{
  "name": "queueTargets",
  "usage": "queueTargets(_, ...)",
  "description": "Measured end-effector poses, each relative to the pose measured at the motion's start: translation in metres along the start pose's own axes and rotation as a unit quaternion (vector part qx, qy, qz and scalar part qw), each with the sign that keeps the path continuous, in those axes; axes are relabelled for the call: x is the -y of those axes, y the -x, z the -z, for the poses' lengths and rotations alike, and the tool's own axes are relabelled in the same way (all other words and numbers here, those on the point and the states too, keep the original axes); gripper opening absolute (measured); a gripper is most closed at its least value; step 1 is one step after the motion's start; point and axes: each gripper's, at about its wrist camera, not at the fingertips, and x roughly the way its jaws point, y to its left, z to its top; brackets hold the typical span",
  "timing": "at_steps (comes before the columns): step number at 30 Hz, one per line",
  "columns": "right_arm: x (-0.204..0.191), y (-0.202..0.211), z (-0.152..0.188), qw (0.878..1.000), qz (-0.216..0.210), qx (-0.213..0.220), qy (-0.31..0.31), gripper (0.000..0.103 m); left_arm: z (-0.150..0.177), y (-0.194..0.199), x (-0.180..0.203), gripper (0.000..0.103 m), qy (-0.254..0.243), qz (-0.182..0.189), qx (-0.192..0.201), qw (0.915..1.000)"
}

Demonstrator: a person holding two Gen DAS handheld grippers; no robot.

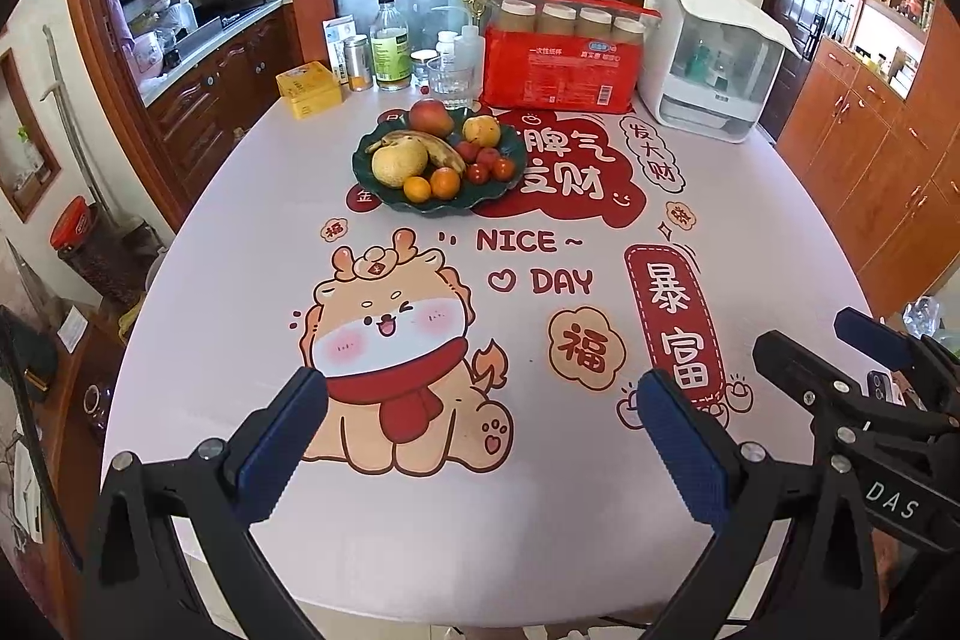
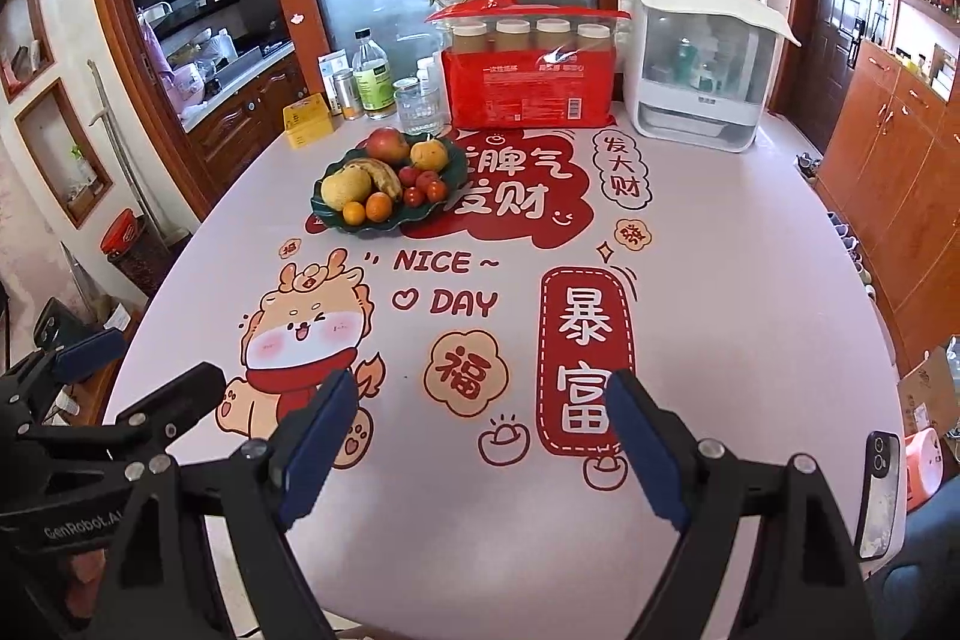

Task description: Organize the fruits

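A dark green leaf-shaped plate [image 1: 492, 193] [image 2: 336, 220] stands at the far middle of the round table. It holds a red apple [image 1: 430, 117] [image 2: 387, 144], two pears [image 1: 399, 165] [image 1: 482, 131], bananas [image 1: 420, 142], two oranges [image 1: 445, 182] and several small red fruits [image 1: 489, 163]. My left gripper [image 1: 480, 403] is open and empty above the near table edge. My right gripper [image 2: 483, 397] is open and empty beside it. Each shows in the other's view, the right one in the left wrist view [image 1: 828, 340] and the left one in the right wrist view [image 2: 138, 358].
Behind the plate stand a yellow tin [image 1: 309, 88], bottles [image 1: 390, 43], a glass [image 1: 450, 82], a red pack of paper cups [image 1: 564, 58] and a white appliance [image 1: 714, 61]. A phone [image 2: 879, 493] lies at the table's near right edge. Wooden cabinets [image 1: 870, 148] flank the table.
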Motion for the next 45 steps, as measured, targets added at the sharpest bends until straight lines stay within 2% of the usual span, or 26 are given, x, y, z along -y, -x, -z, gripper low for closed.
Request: queueTargets(45, 0.0026, -0.0021, 0.0003, 1.000, 0.003, -0.001, -0.001, 0.085, -0.0011, -0.0007, -0.0007, 0.102, -0.001, 0.001, -0.001, 1.0000)
